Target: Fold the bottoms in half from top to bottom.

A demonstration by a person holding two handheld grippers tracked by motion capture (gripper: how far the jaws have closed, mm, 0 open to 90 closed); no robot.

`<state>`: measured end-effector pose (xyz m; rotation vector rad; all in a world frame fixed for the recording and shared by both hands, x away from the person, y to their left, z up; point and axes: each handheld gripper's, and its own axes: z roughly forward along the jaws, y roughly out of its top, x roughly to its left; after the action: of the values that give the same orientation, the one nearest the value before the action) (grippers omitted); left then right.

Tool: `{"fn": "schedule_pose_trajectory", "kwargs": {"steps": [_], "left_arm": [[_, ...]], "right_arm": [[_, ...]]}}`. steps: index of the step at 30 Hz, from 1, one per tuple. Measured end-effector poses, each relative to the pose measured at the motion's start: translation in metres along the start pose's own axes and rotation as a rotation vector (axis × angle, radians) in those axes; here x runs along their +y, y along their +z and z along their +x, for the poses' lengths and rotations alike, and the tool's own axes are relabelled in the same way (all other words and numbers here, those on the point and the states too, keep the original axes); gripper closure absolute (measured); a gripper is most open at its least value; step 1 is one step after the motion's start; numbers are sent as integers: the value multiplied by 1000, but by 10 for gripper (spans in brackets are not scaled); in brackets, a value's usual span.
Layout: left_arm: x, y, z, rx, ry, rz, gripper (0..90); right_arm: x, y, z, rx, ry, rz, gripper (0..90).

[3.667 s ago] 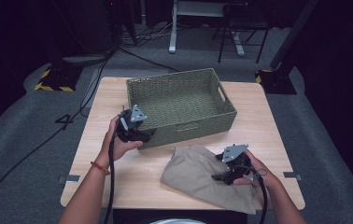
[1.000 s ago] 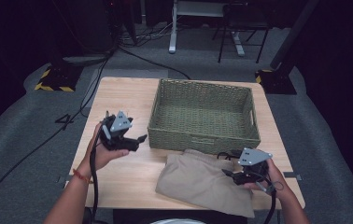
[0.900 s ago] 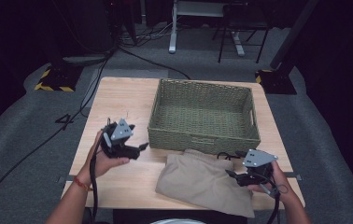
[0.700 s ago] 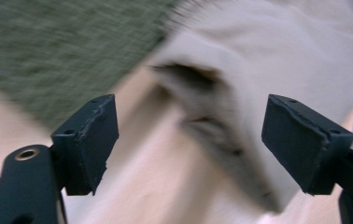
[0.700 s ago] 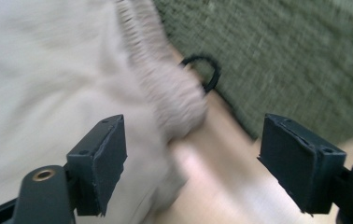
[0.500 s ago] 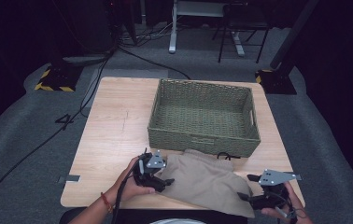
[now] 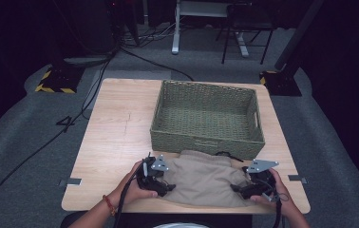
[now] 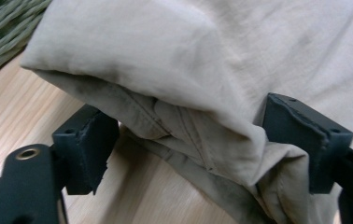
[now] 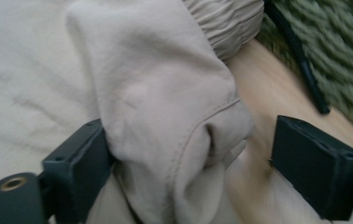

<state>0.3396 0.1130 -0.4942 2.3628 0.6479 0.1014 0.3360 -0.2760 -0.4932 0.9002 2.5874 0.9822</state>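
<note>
Your left gripper (image 8: 184, 154) has its jaws spread around the folded left corner of the beige garment (image 7: 201, 178); one pad lies against the fold, the other stands clear, so nothing is clamped. Your right gripper (image 9: 184, 168) has jaws that have just been opening: the garment's right corner bulges between them, touching the left pad, with a gap to the right pad. Since a second ago both hands have come down from above the tabletop (image 7: 116, 137) to the cloth's two ends, near the front edge. By that reading, a two-handed pick-up is prepared but not yet closed.

The garment is crumpled, soft cotton-like fabric with stitched seams, a gathered waistband and a dark drawcord (image 9: 300, 56). It lies along the front edge, its far side touching the woven green basket (image 7: 206, 142), which stands empty at the tabletop's back right.
</note>
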Motion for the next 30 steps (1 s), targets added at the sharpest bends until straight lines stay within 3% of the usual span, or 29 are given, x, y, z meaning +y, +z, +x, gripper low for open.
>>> {"fn": "schedule_pose_trajectory", "kwargs": {"steps": [2, 7, 10, 11, 13, 16, 18, 23, 28, 30], "left_arm": [[-2, -6, -4, 22, 18, -29, 183], [1, -14, -4, 17, -5, -91, 161], [3, -8, -4, 16, -7, -81, 152], [5, -1, -3, 16, -14, -52, 144], [6, 5, -4, 22, -16, -43, 116], [7, 9, -4, 30, -8, -36, 65], [4, 13, 0, 32, -26, -31, 2], [2, 12, 6, 47, -34, -41, 0], [5, 16, 0, 22, -1, -42, 7], [11, 20, -11, -1, 34, -27, 39]], "right_arm": [[8, 3, 2, 32, -1, -48, 166], [12, -2, 15, 28, 21, -87, 177], [9, -1, 17, 4, 40, -73, 152], [5, 3, 18, -2, 66, -55, 119], [2, 8, 16, -6, 89, -31, 46], [0, 11, 17, -11, 90, -34, 20], [3, 15, 21, -10, 54, -29, 7], [8, 20, 27, 27, 6, -32, 32], [12, 22, 31, 69, -30, -49, 126], [15, 23, 34, 86, -42, -59, 207]]}}
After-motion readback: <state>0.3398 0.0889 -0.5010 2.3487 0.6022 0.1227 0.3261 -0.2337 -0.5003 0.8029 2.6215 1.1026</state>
